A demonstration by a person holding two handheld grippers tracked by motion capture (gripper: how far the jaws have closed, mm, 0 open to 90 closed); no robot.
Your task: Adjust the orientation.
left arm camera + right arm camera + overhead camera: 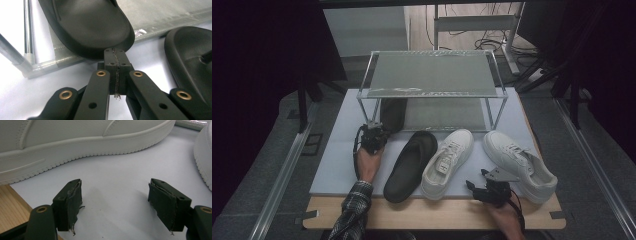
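A dark slipper [392, 114] [87, 25] lies on the lower shelf [160, 15] of a metal rack [432, 75]. My left gripper [374, 126] [115, 53] is shut, its tips right at that slipper's heel edge, with nothing visible between them. Its mate, a second dark slipper [411, 165] [192, 57], rests on the white mat [337, 165]. Two white sneakers [447, 162] [519, 165] sit to its right. My right gripper [477, 178] [115, 187] hovers open low over the mat between the sneakers, beside the sole of the left sneaker [75, 137].
The rack's upper shelf [432, 72] is bare, and its corner post [12, 57] stands left of my left gripper. The mat lies on a wooden table [437, 212] [10, 207]. The other sneaker's edge [205, 152] is at the right. Cables and stands crowd the floor behind.
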